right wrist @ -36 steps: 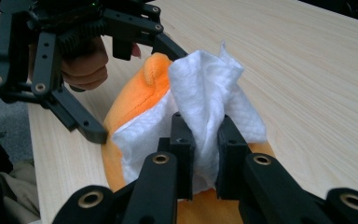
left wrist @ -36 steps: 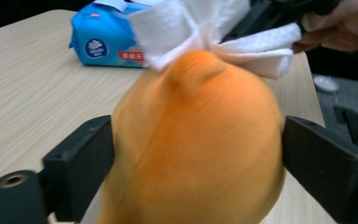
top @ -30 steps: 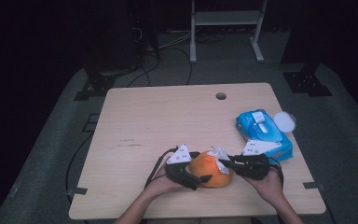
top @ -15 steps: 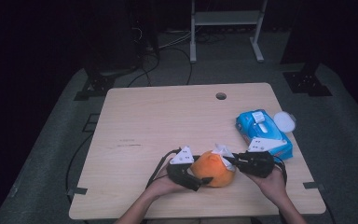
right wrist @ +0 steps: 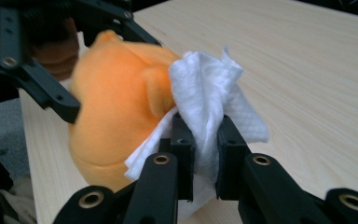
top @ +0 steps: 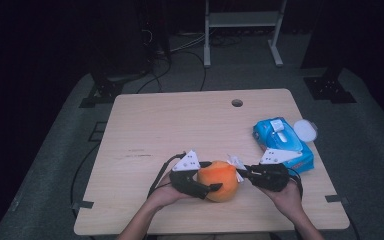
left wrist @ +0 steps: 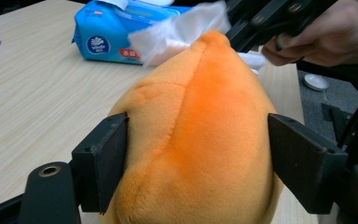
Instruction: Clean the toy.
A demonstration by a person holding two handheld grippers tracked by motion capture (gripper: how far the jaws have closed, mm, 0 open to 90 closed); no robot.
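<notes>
Plush orange toy [left wrist: 191, 140] (soft, rounded) touches crinkled white wipe [right wrist: 209, 107].

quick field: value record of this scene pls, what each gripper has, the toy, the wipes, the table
left gripper: jaws have just been closing, one on each side of the orange plush toy, pads against its sides
right gripper: shut on a white wipe
wipe: bunched, touching the toy's side
wipes pack: blue, lying on the table's right part, beyond the right gripper
white lid: round, beside the pack at the table's right edge
table: light wood, round hole near the far edge
</notes>
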